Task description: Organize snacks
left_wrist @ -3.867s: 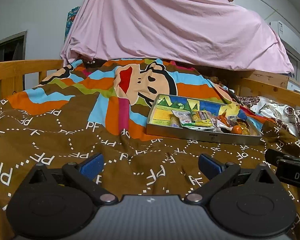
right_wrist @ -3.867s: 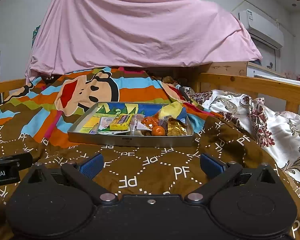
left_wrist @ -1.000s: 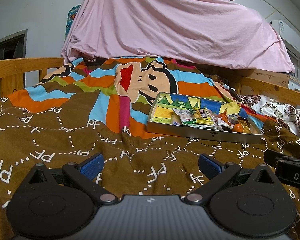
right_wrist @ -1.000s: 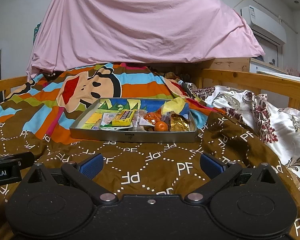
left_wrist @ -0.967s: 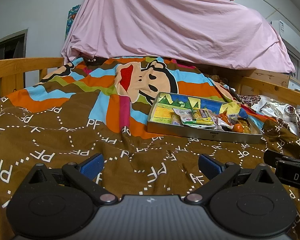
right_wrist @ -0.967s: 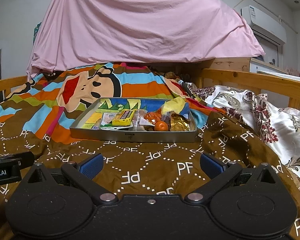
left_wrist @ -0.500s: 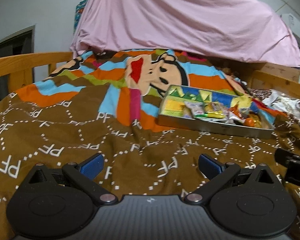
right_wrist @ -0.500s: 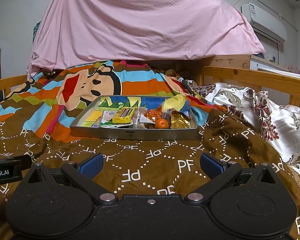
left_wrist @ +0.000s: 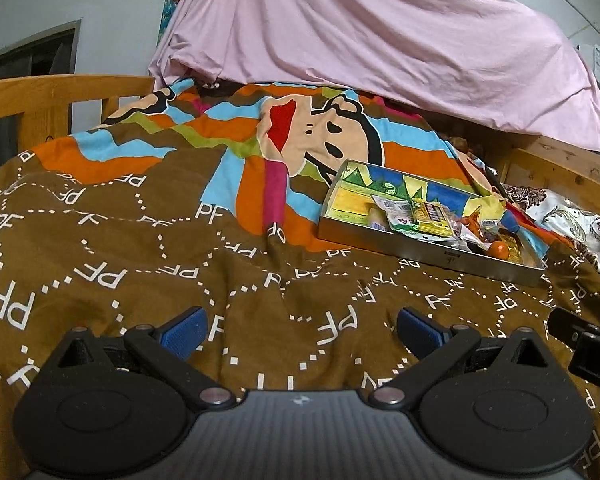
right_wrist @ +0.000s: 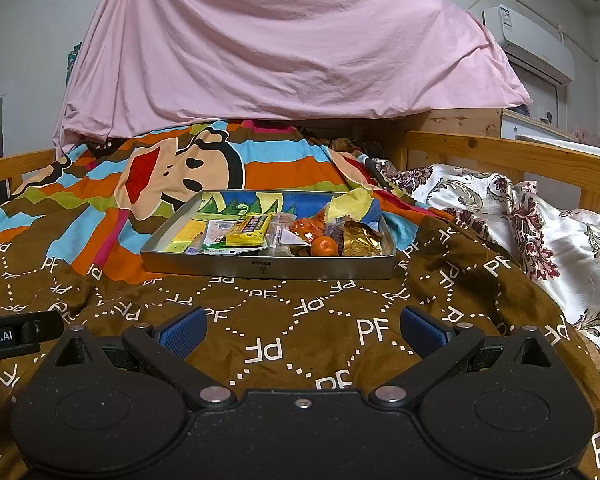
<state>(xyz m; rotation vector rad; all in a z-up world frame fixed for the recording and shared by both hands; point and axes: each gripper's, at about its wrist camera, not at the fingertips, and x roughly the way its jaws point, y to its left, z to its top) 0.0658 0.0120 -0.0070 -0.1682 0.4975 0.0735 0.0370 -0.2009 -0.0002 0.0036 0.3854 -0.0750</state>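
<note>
Right wrist view: shallow metal tray (right_wrist: 268, 266) of mixed snack packets (right_wrist: 249, 230) now sits closer, mid-bed toward right edge. Both hand-held grippers, left (left_wrist: 299, 329) and right (right_wrist: 302, 330), have advanced, released and empty; sorting state unclear.

Tray: a shallow rectangular silver metal tray (right_wrist: 268, 268) with a colourful picture on its floor is lying flat on the bedding, its left part mostly bare
Yellow pack: a flat yellow snack packet (right_wrist: 249, 230) is resting on a white-and-green wrapper (right_wrist: 216, 240) near the tray's middle
Orange: a small round orange fruit (right_wrist: 324, 247) is sitting against the front wall, right of centre
Gold pack: a crinkled gold foil packet (right_wrist: 360, 239) is lying just beside the fruit, at the right end
</note>
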